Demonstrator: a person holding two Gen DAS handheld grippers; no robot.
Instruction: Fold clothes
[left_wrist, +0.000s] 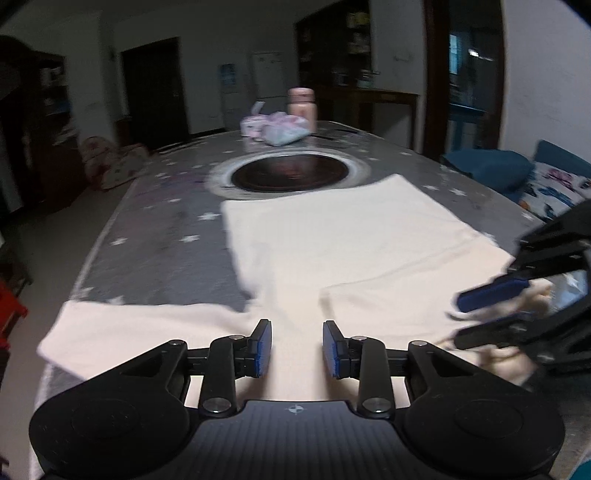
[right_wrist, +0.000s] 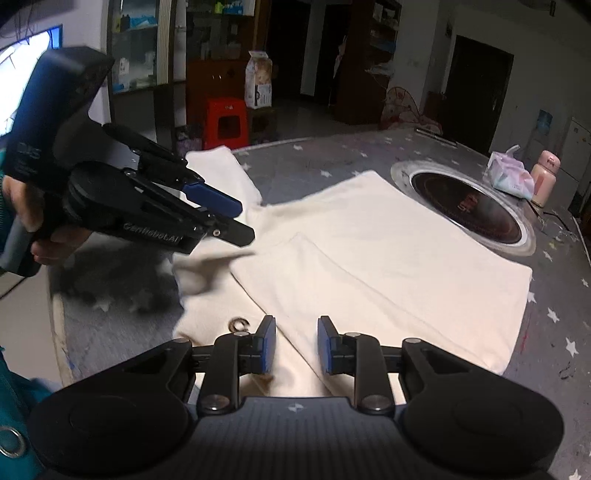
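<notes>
A cream T-shirt (right_wrist: 388, 266) lay spread on the star-patterned table (left_wrist: 159, 236), one sleeve folded over its body and the other outstretched, as the left gripper (left_wrist: 297, 349) and right gripper (right_wrist: 296, 345) hovered above it, both released and empty; the outstretched sleeve looked the likely next grasp.

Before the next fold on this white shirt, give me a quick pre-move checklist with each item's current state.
1. Left tool open, holding nothing: ok.
2. Right tool open, holding nothing: ok.
3. White shirt body flat on the table: ok.
4. One sleeve already folded over the body: ok.
5. Other sleeve folded in: not ok, it lies spread out.
6. Shirt edge clear of the round cooktop: cannot tell.
</notes>
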